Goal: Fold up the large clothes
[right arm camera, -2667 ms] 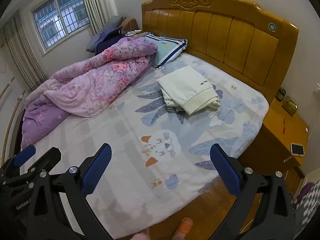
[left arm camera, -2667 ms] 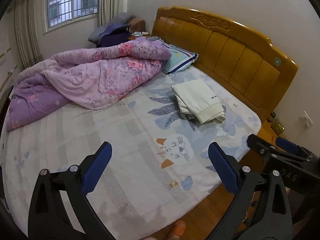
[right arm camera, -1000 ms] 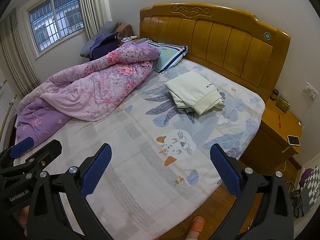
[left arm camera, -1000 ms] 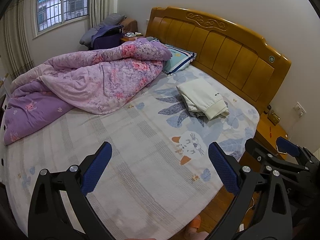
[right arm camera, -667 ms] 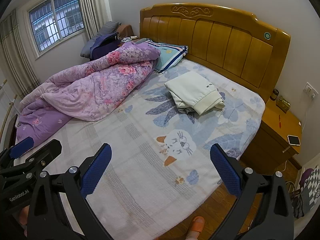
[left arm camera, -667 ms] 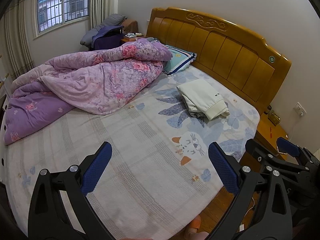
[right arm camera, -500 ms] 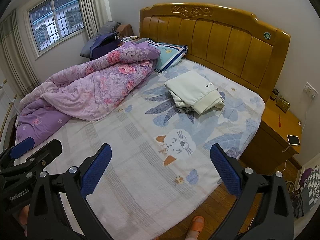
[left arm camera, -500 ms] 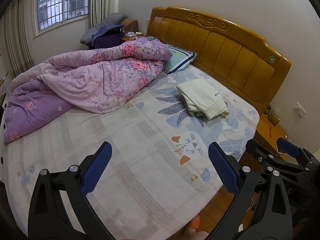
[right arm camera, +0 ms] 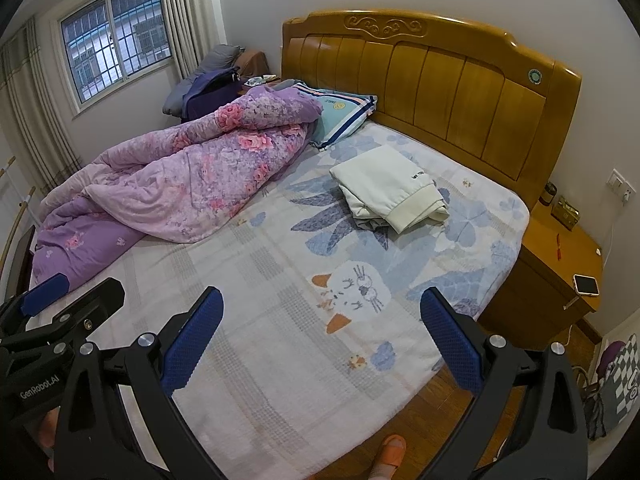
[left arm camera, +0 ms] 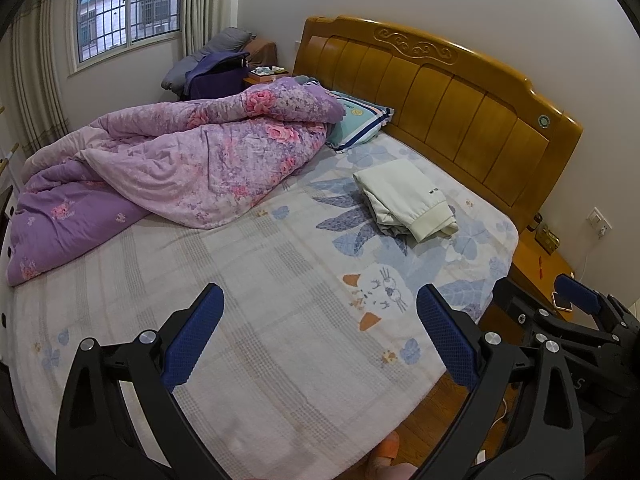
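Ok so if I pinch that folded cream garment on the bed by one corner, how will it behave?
The cream garment looks like soft, layered fabric, so it would probably droop and unfold when lifted by one corner. It seems light. The ribbed cuff end looks thicker, so it may hang lowest. Both grippers are open, well short of it.

Both wrist views high beside the bed, facing its headboard.

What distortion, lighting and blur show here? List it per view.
Left wrist: fisheye bends the headboard and bed edge; dark vignette in the corners; soft even light, everything sharp. Right wrist: same curvature and vignette; window bright but not blown out; no glare or blur.
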Demonstrator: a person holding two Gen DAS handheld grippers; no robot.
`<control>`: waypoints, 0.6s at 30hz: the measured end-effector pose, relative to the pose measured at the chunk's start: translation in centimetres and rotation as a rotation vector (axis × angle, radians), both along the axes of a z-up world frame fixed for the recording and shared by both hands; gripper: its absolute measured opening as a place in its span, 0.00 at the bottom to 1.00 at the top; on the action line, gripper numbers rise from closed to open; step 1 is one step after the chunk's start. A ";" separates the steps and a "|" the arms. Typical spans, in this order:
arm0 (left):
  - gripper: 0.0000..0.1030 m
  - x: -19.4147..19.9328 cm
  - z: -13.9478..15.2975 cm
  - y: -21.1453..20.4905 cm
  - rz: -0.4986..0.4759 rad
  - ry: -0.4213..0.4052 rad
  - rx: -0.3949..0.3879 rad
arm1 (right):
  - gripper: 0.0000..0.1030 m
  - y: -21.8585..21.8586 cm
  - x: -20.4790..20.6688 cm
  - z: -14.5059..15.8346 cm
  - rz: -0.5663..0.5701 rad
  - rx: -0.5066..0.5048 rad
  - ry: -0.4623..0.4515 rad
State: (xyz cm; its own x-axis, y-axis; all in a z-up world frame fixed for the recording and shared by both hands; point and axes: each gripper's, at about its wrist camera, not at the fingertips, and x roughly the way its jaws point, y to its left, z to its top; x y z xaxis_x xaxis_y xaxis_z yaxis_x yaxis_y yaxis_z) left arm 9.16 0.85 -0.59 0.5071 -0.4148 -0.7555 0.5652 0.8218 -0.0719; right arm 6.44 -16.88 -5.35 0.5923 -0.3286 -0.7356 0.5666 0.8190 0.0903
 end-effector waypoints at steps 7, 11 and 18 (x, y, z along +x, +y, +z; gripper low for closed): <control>0.94 -0.2 0.0 -0.2 0.002 0.000 0.000 | 0.93 0.0 0.0 0.0 0.001 0.001 0.001; 0.94 -0.3 -0.1 -0.3 0.003 0.009 0.000 | 0.93 -0.3 -0.1 0.0 0.000 0.003 0.007; 0.94 -0.5 0.1 -0.7 0.005 0.009 0.007 | 0.93 -0.5 -0.2 -0.1 0.002 0.007 0.011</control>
State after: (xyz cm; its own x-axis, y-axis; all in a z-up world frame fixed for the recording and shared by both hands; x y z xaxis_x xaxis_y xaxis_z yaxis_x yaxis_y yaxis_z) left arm 8.63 0.10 -0.46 0.5023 -0.4071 -0.7628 0.5601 0.8253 -0.0716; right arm 6.23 -17.42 -5.44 0.5848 -0.3226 -0.7443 0.5662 0.8193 0.0899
